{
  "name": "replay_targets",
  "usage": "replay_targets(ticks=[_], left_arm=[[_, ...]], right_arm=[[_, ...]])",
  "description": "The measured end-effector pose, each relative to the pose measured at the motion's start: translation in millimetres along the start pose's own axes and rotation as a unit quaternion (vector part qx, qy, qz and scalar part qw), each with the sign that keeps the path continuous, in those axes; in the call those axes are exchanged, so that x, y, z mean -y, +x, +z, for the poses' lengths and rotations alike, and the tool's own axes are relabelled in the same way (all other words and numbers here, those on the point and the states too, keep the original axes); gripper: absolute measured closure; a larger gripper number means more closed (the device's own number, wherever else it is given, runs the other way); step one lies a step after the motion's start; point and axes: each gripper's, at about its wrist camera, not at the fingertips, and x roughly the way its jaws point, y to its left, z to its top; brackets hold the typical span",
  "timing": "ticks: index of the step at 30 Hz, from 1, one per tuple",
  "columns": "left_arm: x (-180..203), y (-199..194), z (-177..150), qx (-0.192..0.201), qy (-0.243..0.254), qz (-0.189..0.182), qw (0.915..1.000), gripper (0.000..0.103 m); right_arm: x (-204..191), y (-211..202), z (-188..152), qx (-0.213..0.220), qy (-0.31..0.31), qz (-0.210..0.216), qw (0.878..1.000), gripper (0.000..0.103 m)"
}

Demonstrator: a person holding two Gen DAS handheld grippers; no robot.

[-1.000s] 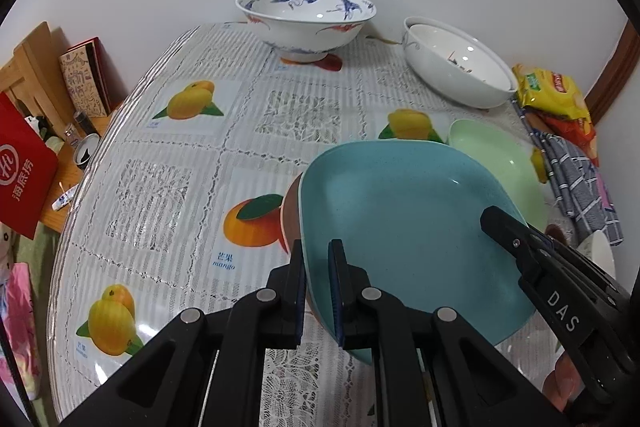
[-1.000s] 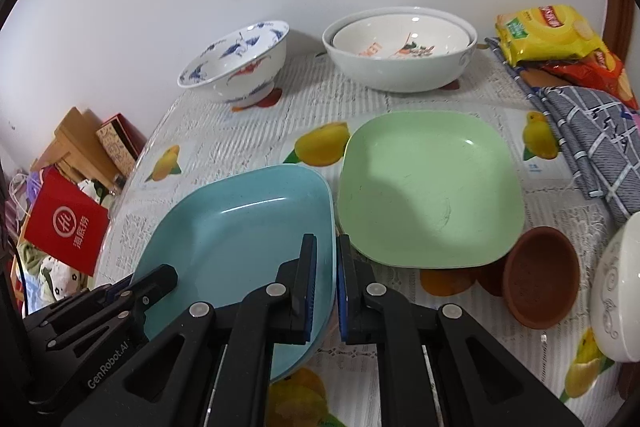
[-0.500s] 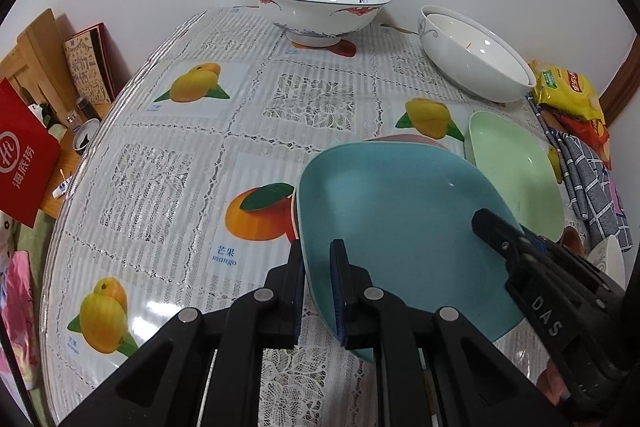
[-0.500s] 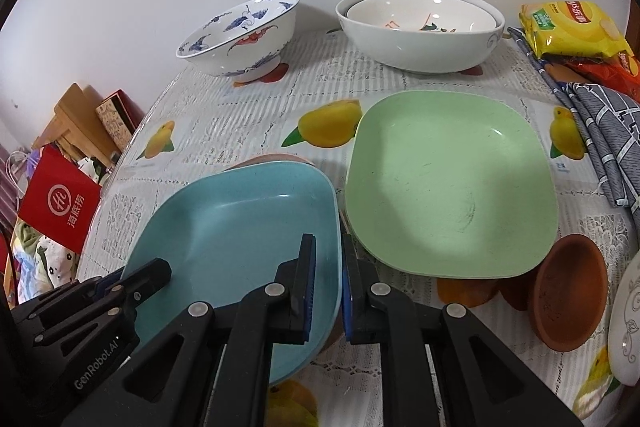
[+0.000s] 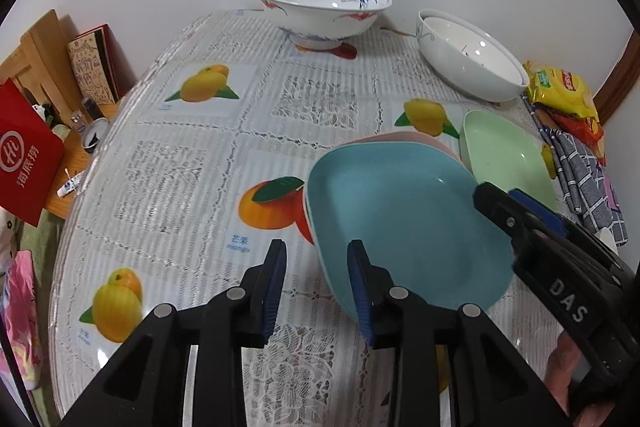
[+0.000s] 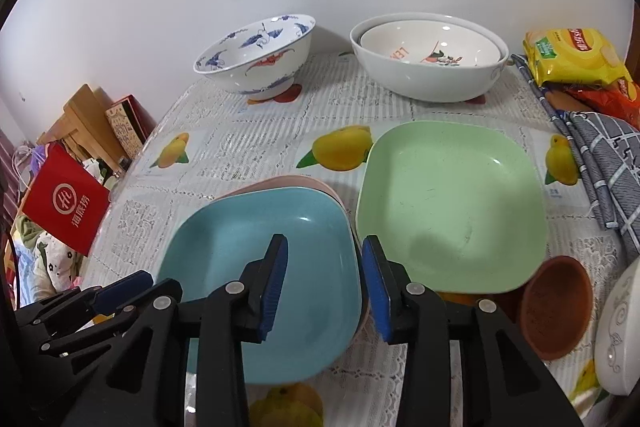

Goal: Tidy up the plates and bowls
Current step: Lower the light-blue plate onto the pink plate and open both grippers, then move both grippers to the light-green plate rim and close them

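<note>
Left wrist view: the left gripper [image 5: 316,275] has just been opening; its fingers [image 5: 273,287] stand apart astride the near rim of the square blue plate [image 5: 404,223], no longer pressing it. That plate sits on a pink plate [image 5: 412,139] near the counter's [image 5: 192,163] right edge.

Right wrist view: the right gripper [image 6: 324,283] has likewise been opening, fingers [image 6: 376,283] apart about the blue plate's right rim, beside a square green plate [image 6: 452,203]. 2 patterned bowls [image 6: 256,55] stand along the far edge.
</note>
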Motion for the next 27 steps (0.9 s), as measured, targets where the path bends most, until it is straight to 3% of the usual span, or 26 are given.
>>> replay_targets(ticks=[7, 18, 27], left_arm=[[-3, -25, -7, 0.017, -0.003, -0.008, 0.9998, 0.073], [21, -46, -41, 0.025, 0.009, -0.046, 0.9986, 0.073], [43, -23, -35, 0.017, 0.015, -0.054, 0.9983, 0.073]], right_arm=[[13, -44, -9, 0.026, 0.005, -0.033, 0.999, 0.048], [51, -121, -55, 0.047, 0.038, -0.065, 0.996, 0.048], [77, -136, -79, 0.041, 0.033, -0.093, 0.994, 0.048]])
